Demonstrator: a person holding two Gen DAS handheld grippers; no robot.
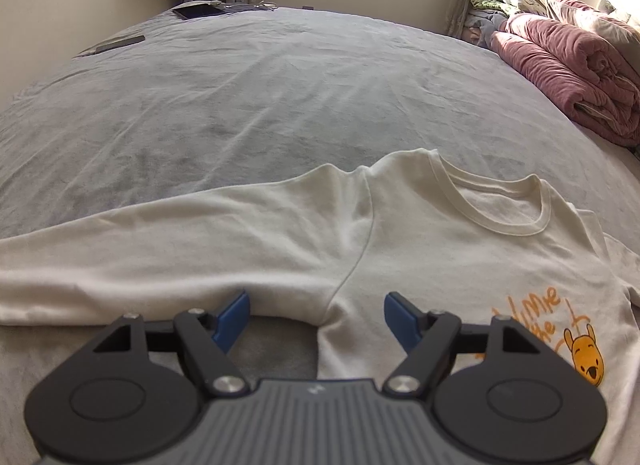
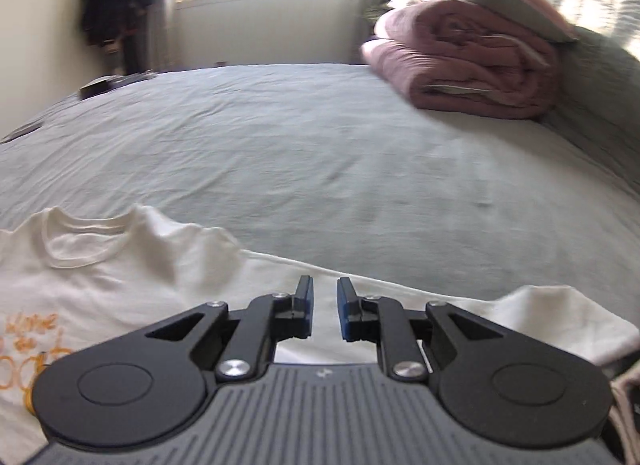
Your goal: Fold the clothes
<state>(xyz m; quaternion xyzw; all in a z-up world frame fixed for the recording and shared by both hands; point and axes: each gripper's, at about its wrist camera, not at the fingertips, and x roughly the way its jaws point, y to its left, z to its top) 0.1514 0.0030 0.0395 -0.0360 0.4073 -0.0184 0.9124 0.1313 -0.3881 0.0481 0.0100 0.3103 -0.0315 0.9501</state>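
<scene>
Grey bed (image 1: 280, 85) carries a soft, light T-shirt (image 1: 420, 257); pinch each sleeve; left gripper (image 1: 316, 315) jaws spread, right gripper (image 2: 325, 307) jaws slightly apart, both empty

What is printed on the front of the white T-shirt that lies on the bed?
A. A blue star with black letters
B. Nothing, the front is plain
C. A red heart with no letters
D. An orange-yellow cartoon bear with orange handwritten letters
D: the left wrist view shows an orange-yellow cartoon bear under orange handwritten letters on the white T-shirt, below its round collar.
</scene>
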